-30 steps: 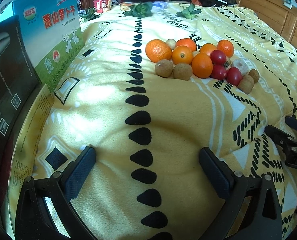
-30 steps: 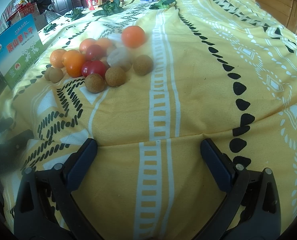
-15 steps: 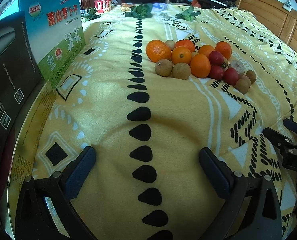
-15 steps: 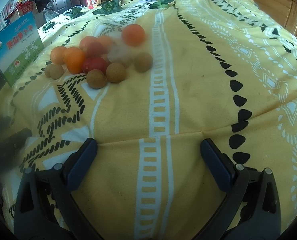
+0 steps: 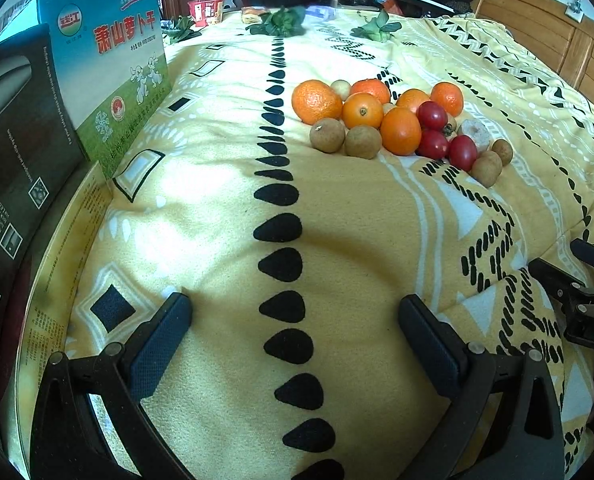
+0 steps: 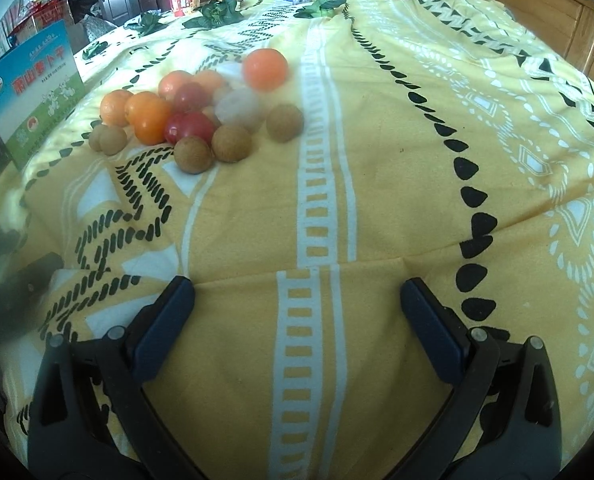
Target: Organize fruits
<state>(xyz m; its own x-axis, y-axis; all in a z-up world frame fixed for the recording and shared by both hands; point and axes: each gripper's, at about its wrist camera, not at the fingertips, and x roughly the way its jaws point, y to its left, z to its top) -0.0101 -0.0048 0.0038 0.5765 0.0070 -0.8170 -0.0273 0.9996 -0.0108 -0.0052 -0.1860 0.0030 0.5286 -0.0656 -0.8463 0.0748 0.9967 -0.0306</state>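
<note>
A pile of fruit lies on a yellow patterned blanket point(image 5: 217, 200): several oranges point(image 5: 316, 101), red tomatoes point(image 5: 432, 115) and small brown round fruits point(image 5: 327, 135). In the right wrist view the same pile shows at upper left, with an orange point(image 6: 265, 69), a tomato point(image 6: 189, 128) and brown fruits point(image 6: 193, 154). My left gripper point(image 5: 293, 332) is open and empty, well short of the pile. My right gripper point(image 6: 297, 312) is open and empty, below and right of the pile. Part of the right gripper shows at the left view's right edge point(image 5: 577, 296).
A blue-green printed box point(image 5: 113, 64) and a dark box point(image 5: 13, 152) stand at the blanket's left edge; the blue-green box also shows in the right wrist view point(image 6: 33, 92). Leafy greens point(image 5: 281, 24) and a red cup point(image 5: 206, 10) lie far back. A wooden headboard point(image 5: 557, 40) is at right.
Both views have shifted slightly, with the fruit pile sitting a little lower in the right wrist view. Both grippers stay open and empty.
</note>
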